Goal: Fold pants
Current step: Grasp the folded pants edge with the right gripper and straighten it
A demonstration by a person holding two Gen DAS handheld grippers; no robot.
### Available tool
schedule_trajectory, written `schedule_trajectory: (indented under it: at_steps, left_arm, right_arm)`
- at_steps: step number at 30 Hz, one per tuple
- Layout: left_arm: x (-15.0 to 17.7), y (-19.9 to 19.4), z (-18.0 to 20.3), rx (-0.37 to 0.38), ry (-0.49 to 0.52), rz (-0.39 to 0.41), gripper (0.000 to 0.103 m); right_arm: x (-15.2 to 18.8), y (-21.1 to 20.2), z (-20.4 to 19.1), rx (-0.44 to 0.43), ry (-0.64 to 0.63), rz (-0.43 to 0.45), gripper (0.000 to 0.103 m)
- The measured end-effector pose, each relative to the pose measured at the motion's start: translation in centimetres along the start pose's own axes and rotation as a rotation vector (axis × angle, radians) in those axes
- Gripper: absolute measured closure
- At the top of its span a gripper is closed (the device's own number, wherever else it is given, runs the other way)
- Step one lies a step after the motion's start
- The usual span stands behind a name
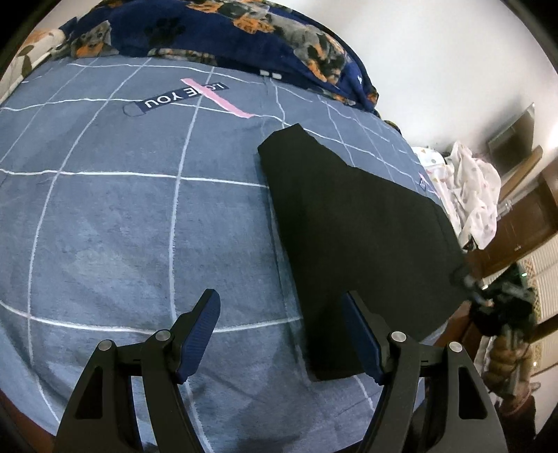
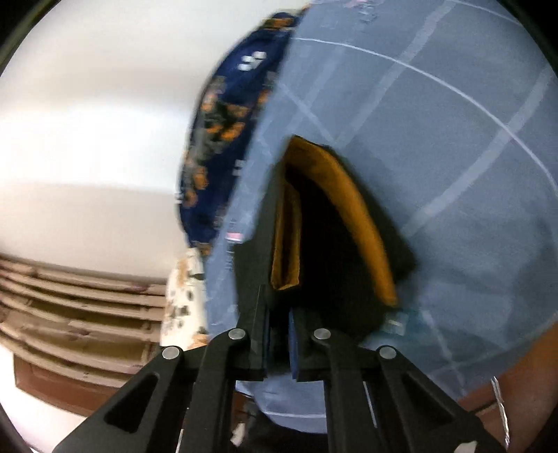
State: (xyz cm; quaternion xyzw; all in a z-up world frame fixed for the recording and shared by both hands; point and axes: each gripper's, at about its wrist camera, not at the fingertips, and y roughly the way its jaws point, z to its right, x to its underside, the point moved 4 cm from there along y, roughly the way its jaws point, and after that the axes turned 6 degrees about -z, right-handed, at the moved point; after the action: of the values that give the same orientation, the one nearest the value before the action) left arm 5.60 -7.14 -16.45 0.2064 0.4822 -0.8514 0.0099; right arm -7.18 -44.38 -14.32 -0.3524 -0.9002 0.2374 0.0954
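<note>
Nearest us, our left gripper (image 1: 280, 334) hovers wide open and empty, its right pad over the near end of the black pants (image 1: 352, 223). The pants lie folded lengthwise on the blue checked bed cover (image 1: 122, 226). Our right gripper (image 2: 279, 343) is clamped on the pants' edge, where an orange lining (image 2: 352, 216) shows. We judge a fold is under way; next, the left should pinch the near end. Beyond, a dog-print blanket (image 1: 223, 31).

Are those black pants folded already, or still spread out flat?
Partly folded: the black pants lie doubled on the bedsheet, while the right gripper lifts one end, showing the orange lining.
</note>
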Motion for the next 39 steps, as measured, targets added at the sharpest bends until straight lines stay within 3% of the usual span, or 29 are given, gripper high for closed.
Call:
schedule_trajectory:
  at_steps: [4, 6, 12, 16, 17, 19, 21, 25, 27, 28, 30, 33, 35, 38, 39]
  left_arm:
    - [0.1, 0.3, 0.4, -0.011, 0.020, -0.014, 0.031]
    - [0.2, 0.4, 0.6, -0.013, 0.027, -0.012, 0.031]
    - [0.1, 1.0, 0.6, -0.008, 0.015, -0.039, 0.031]
    - [0.0, 1.0, 0.6, -0.010, 0.020, -0.039, 0.031]
    - [0.0, 1.0, 0.6, -0.009, 0.018, -0.038, 0.031]
    - [0.1, 1.1, 0.5, -0.007, 0.011, -0.041, 0.031]
    - [0.2, 1.2, 0.4, -0.002, 0.004, -0.048, 0.031]
    - [0.2, 1.3, 0.4, -0.005, 0.008, -0.052, 0.031]
    - [0.2, 1.2, 0.4, -0.008, 0.009, -0.051, 0.031]
    - [0.2, 1.3, 0.4, -0.009, 0.009, -0.052, 0.031]
    - [0.3, 1.4, 0.3, -0.009, 0.003, -0.058, 0.031]
    - [0.4, 1.6, 0.1, -0.008, -0.005, -0.062, 0.031]
    - [0.5, 1.8, 0.1, -0.009, -0.010, -0.070, 0.030]
    - [0.5, 1.9, 0.1, -0.010, -0.011, -0.075, 0.031]
    - [0.6, 1.9, 0.1, -0.011, -0.010, -0.075, 0.031]
  right_arm:
    - [-0.2, 0.9, 3.8, -0.008, 0.108, -0.013, 0.096]
    - [-0.2, 1.0, 3.8, -0.028, 0.115, -0.025, 0.096]
    - [-0.3, 0.9, 3.0, 0.020, 0.091, -0.035, 0.089]
    - [-0.6, -0.4, 2.2, 0.013, 0.092, 0.005, 0.067]
    - [-0.7, -0.9, 1.9, 0.033, 0.082, 0.016, 0.066]
    - [-0.9, -1.6, 1.5, 0.061, 0.060, 0.023, 0.046]
    - [-1.0, -1.6, 1.6, 0.096, 0.050, 0.013, 0.038]
    - [-0.7, -0.2, 2.4, 0.167, 0.070, -0.045, 0.038]
    - [-0.6, 0.2, 2.2, 0.154, 0.062, -0.048, 0.041]
    - [-0.5, 0.5, 1.8, 0.152, 0.040, -0.053, 0.057]
    - [-0.3, 0.7, 1.1, 0.195, 0.003, -0.053, 0.078]
    - [-0.5, 0.5, 0.1, 0.194, -0.031, -0.047, 0.083]
    - [-0.8, 0.7, -0.1, 0.204, -0.060, -0.067, 0.082]
    - [-1.1, 1.4, 0.1, 0.171, -0.043, -0.089, 0.064]
    - [-1.3, 1.7, -0.2, 0.154, -0.045, -0.093, 0.053]
